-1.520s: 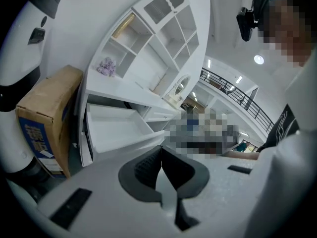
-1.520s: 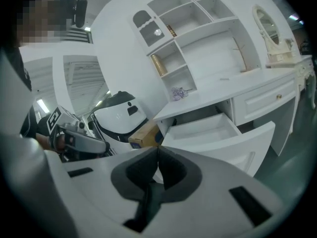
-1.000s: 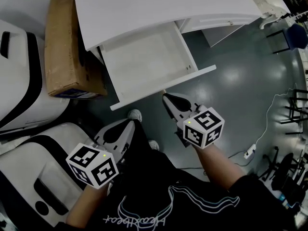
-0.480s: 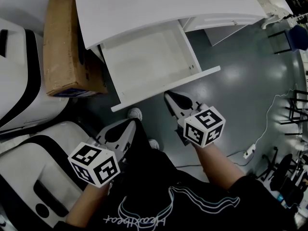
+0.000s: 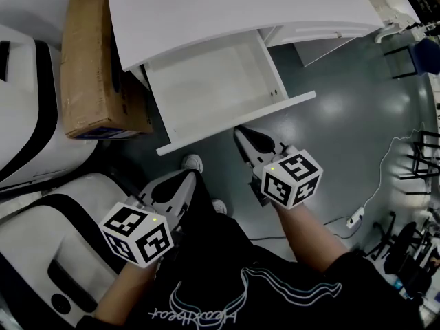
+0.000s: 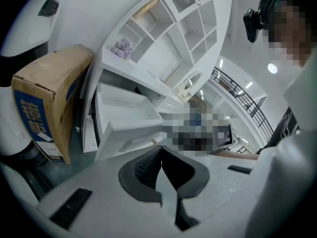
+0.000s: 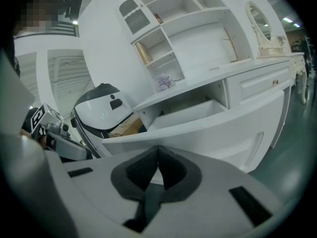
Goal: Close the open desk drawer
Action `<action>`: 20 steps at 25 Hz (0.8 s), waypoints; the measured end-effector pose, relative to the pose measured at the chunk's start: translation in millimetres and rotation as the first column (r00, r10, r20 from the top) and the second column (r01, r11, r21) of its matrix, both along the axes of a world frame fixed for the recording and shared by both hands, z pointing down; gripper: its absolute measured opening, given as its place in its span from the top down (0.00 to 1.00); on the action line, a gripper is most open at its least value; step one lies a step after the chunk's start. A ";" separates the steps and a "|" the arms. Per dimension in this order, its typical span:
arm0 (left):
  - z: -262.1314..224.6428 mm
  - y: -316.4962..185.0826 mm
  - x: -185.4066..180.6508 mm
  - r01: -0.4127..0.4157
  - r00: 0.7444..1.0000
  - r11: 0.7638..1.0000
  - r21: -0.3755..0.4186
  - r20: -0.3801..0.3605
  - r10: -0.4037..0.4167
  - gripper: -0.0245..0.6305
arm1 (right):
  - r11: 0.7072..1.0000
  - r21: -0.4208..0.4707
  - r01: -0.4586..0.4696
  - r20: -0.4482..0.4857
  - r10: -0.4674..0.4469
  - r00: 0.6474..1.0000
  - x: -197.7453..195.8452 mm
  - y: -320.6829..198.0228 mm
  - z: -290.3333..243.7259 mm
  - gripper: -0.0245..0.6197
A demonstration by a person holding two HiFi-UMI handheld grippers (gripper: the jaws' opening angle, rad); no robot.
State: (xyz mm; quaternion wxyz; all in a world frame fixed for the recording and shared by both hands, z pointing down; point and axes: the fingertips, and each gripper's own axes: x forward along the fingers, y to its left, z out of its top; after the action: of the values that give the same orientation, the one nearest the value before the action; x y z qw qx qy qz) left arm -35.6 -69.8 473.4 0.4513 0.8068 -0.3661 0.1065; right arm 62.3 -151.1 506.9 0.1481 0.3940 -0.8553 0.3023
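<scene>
The white desk (image 5: 227, 12) has its drawer (image 5: 220, 88) pulled out and empty; the drawer's front panel (image 5: 237, 124) faces me. My right gripper (image 5: 242, 135) is shut with nothing in it, its tips right at the front panel's lower edge; in the right gripper view the drawer front (image 7: 208, 133) fills the space just past the shut jaws (image 7: 158, 150). My left gripper (image 5: 184, 175) is lower left, shut and empty, a short way below the panel's left end. In the left gripper view the drawer (image 6: 129, 128) shows beyond the shut tips (image 6: 161, 150).
A brown cardboard box (image 5: 96, 67) stands left of the desk. A white and black machine (image 5: 31, 150) fills the left side. A white shoe (image 5: 193, 163) rests on the grey floor under the drawer. A cable and power strip (image 5: 357, 218) lie at right.
The right gripper has crept up toward the drawer front. The drawer front reads a little further right and down in the head view. The left gripper barely moved.
</scene>
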 end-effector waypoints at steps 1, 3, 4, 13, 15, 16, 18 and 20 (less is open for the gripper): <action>0.5 -1.4 -0.7 0.001 1.000 1.000 -0.001 -0.001 -0.001 0.96 | 1.000 0.000 0.000 0.000 0.000 1.000 -0.9 -1.6 -0.1 0.95; 0.7 -4.7 -1.2 0.003 1.000 1.000 -0.003 -0.002 -0.003 0.96 | 1.000 0.000 -0.001 0.002 0.001 1.000 -2.2 -5.4 -0.8 0.95; 0.5 -6.3 -1.1 0.003 1.000 1.000 -0.003 -0.001 -0.003 0.96 | 1.000 0.000 -0.003 0.004 0.003 1.000 -2.8 -7.5 -1.2 0.95; 3.6 -15.0 -3.7 0.010 1.000 1.000 -0.007 0.001 -0.010 0.96 | 1.000 0.004 -0.008 0.006 0.008 1.000 -8.8 -23.1 -0.3 0.95; 4.0 -17.8 -4.6 0.009 1.000 1.000 -0.005 0.003 -0.009 0.96 | 1.000 0.004 -0.010 0.002 0.010 1.000 -9.5 -27.4 0.0 0.95; 4.2 -19.2 -5.2 0.009 1.000 1.000 -0.004 0.003 -0.009 0.96 | 1.000 0.005 -0.011 0.000 0.011 1.000 -9.8 -29.6 0.3 0.95; 3.9 -22.0 -7.0 0.011 1.000 1.000 -0.003 0.005 -0.011 0.96 | 1.000 0.005 -0.014 -0.002 0.014 1.000 -11.1 -33.8 0.3 0.95; 3.2 -24.4 -8.9 0.015 1.000 1.000 -0.003 0.005 -0.015 0.96 | 1.000 0.006 -0.018 -0.002 0.018 1.000 -12.1 -37.4 -0.5 0.95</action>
State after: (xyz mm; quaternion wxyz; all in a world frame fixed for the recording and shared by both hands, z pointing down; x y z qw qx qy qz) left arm -44.5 -94.1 476.6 0.4525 0.8031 -0.3731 0.1058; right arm 50.2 -188.5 506.4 0.1450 0.4025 -0.8524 0.3008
